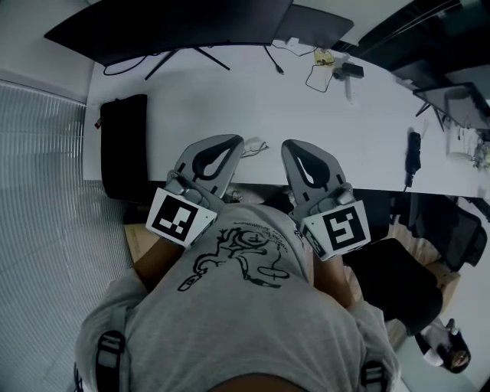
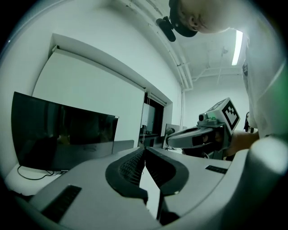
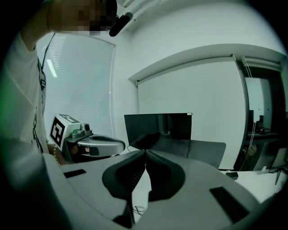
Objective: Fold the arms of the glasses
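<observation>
The glasses (image 1: 255,148) lie as a thin dark wire shape on the white table (image 1: 230,99) near its front edge, between the two gripper tips. In the right gripper view, a bit of the glasses (image 3: 133,210) shows far below the jaws. My left gripper (image 1: 231,142) is raised in front of the person's chest, shut, with nothing in it (image 2: 144,149). My right gripper (image 1: 292,147) hangs beside it at the same height, also shut and empty (image 3: 146,152). Each gripper view shows the other gripper alongside: the right gripper (image 2: 198,134) and the left gripper (image 3: 96,144).
A dark monitor (image 1: 168,23) stands at the table's far side, with cables (image 1: 325,65) to its right. A black flat object (image 1: 122,145) lies at the table's left end. A black chair (image 1: 390,276) stands at the person's right.
</observation>
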